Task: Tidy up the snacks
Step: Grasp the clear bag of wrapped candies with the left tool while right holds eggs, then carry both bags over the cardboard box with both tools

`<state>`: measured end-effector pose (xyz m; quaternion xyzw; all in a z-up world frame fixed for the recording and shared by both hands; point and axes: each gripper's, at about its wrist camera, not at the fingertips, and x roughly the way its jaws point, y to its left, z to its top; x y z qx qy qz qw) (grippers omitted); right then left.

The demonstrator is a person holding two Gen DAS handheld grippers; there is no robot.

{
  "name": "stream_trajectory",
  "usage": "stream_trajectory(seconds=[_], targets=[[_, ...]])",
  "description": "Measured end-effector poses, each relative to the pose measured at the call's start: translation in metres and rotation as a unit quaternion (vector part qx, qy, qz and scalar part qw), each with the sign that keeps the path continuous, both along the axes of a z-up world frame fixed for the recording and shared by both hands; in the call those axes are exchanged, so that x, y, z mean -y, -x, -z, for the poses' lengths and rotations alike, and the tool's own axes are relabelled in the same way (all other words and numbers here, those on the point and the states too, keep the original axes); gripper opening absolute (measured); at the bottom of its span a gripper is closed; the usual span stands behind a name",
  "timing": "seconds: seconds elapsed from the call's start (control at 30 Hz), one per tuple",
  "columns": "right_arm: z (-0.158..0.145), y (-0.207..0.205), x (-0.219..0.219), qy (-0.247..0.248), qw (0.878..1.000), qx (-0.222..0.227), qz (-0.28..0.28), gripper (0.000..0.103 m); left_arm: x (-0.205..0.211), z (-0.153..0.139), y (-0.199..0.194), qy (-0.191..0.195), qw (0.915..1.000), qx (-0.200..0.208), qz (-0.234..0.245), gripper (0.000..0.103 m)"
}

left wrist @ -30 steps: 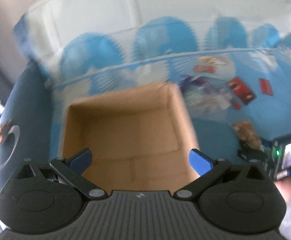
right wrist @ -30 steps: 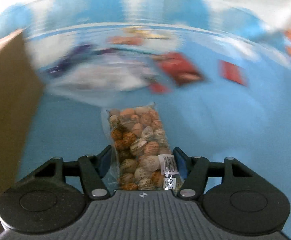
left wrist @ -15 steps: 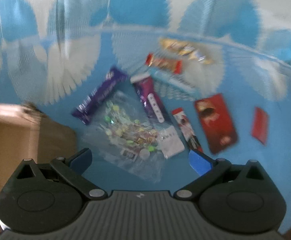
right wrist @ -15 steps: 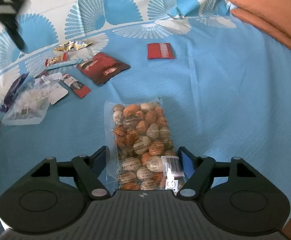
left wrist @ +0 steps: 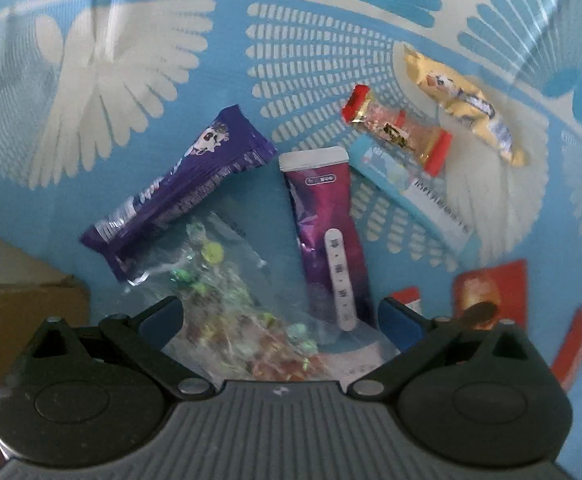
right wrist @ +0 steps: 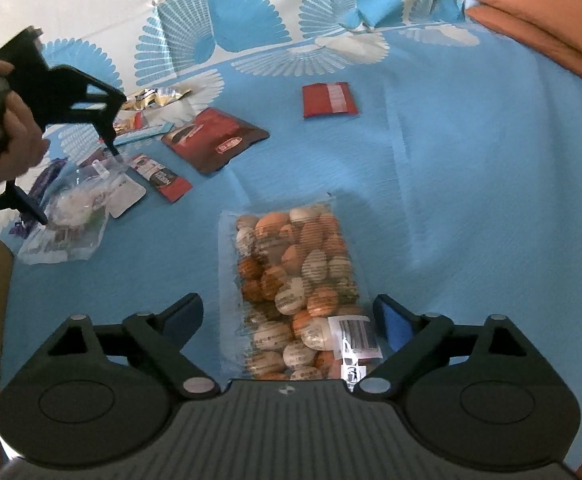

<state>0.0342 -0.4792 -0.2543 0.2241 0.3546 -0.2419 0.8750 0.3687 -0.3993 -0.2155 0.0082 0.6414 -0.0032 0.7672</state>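
Both grippers are down over the blue patterned cloth [right wrist: 471,160], each lined up on its own packet. The left gripper [left wrist: 279,316] has its jaws spread wide, straddling the clear bag of mixed candies [left wrist: 227,300] — I'd say to scoop that floppy bag by its edges, though no pad is touching it that I can see. From the right wrist view that same bag sits near the cloth's left side, with the left gripper poised right over it.

The right gripper [right wrist: 289,316] is parted too, fingers either side of the clear pack of wrapped round snacks [right wrist: 299,292], which lies flat, barcode end nearest the camera — nothing clamped.

A corner of the cardboard box [left wrist: 19,292] peeks in at the left, just beside the candies; judging by the task, that's where the snacks are headed.

Count of what's loose on the cloth:
- one purple bar [left wrist: 179,184], its lower end over the candy bag
- one magenta pouch [left wrist: 331,240]
- one pale blue flat packet [left wrist: 411,192]
- one red-ended clear bar [left wrist: 399,132], lying across it
- one yellow wrapper [left wrist: 467,108]
- one dark red biscuit packet [right wrist: 215,138]
- one red-and-white stick [right wrist: 159,176]
- one small red sachet [right wrist: 329,100], well apart from the rest
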Motion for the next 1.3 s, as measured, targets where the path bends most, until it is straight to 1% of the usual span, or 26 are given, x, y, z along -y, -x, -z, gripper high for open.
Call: stream_trajectory(seconds=[0.1,0.17,0.27,0.3,0.43,0.47,0.5,0.53,0.57,0.6,0.63,0.67,0.7,0.73,0.8,0.83,0.97,1.0,1.03,1.07,1.17,1.27,1.3], targets=[[0.0,-0.002,-0.001,0.0,1.0,-0.001,-0.004,0.098,0.004,0.001,0.01,-0.021,0.9992,0.007,0.035,0.103],[0.0,-0.003,-0.002,0.002,1.0,-0.004,-0.006,0.099,0.0,0.004,0.018,-0.022,0.999,0.0,0.038,0.103],[0.001,-0.004,-0.002,0.002,1.0,-0.004,-0.008,0.101,-0.01,0.009,0.025,-0.009,0.9994,-0.025,0.023,0.103],[0.001,-0.005,-0.002,0.003,1.0,-0.006,-0.009,0.101,-0.011,0.01,0.026,-0.008,0.9993,-0.028,0.023,0.103],[0.001,-0.006,-0.002,0.005,1.0,-0.007,-0.011,0.102,-0.006,0.008,0.031,-0.026,0.9977,-0.031,0.055,0.102],[0.001,-0.006,-0.002,0.005,1.0,-0.007,-0.011,0.102,-0.004,0.008,0.034,-0.027,0.9975,-0.028,0.058,0.097],[0.001,-0.005,-0.002,0.005,1.0,-0.007,-0.01,0.102,-0.003,0.003,0.038,-0.024,0.9977,-0.019,0.061,0.086],[0.001,-0.006,-0.002,0.005,1.0,-0.007,-0.01,0.102,-0.002,-0.003,0.043,-0.02,0.9976,-0.008,0.065,0.08],[0.001,-0.006,-0.002,0.005,1.0,-0.007,-0.01,0.102,0.004,-0.01,0.046,-0.014,0.9973,0.001,0.071,0.065],[0.0,-0.006,-0.002,0.006,1.0,-0.007,-0.009,0.102,0.007,-0.016,0.052,-0.014,0.9966,0.009,0.08,0.055],[0.0,-0.006,-0.002,0.007,1.0,-0.007,-0.008,0.101,0.009,-0.022,0.058,-0.016,0.9956,0.016,0.091,0.052],[0.0,-0.005,-0.002,0.008,1.0,-0.007,-0.006,0.1,0.011,-0.027,0.063,-0.018,0.9944,0.024,0.101,0.046],[0.0,-0.005,-0.002,0.01,1.0,-0.007,-0.003,0.096,0.011,-0.031,0.067,-0.019,0.9939,0.029,0.104,0.034],[-0.001,-0.003,-0.001,0.014,1.0,-0.008,0.004,0.087,0.009,-0.035,0.07,-0.019,0.9938,0.035,0.104,0.033],[-0.004,0.001,0.001,0.014,1.0,-0.002,0.014,0.078,-0.006,-0.041,0.077,0.002,0.9945,0.037,0.098,0.03],[-0.005,0.004,0.002,0.009,1.0,0.004,0.015,0.071,-0.018,-0.043,0.08,0.012,0.9943,0.041,0.098,0.029],[-0.01,0.008,0.004,0.002,1.0,0.008,0.014,0.06,-0.034,-0.069,0.099,0.044,0.9914,0.056,0.11,0.024],[-0.012,0.009,0.006,-0.006,1.0,0.012,0.019,0.057,-0.034,-0.072,0.099,0.05,0.9904,0.059,0.115,0.017],[-0.014,0.011,0.007,-0.012,1.0,0.014,0.021,0.056,-0.036,-0.075,0.103,0.058,0.9887,0.065,0.123,0.016],[-0.017,0.012,0.008,-0.014,0.999,0.017,0.022,0.056,-0.039,-0.08,0.109,0.064,0.9872,0.069,0.129,0.011],[-0.028,0.02,0.007,-0.008,0.999,0.029,0.031,0.055,-0.047,-0.098,0.121,0.088,0.9823,0.08,0.144,0.001],[-0.04,0.029,0.007,-0.003,0.999,0.041,0.036,0.055,-0.051,-0.112,0.13,0.109,0.9764,0.094,0.161,0.0],[-0.043,0.032,0.007,-0.001,0.998,0.042,0.037,0.055,-0.052,-0.114,0.132,0.111,0.9752,0.099,0.164,0.0]])
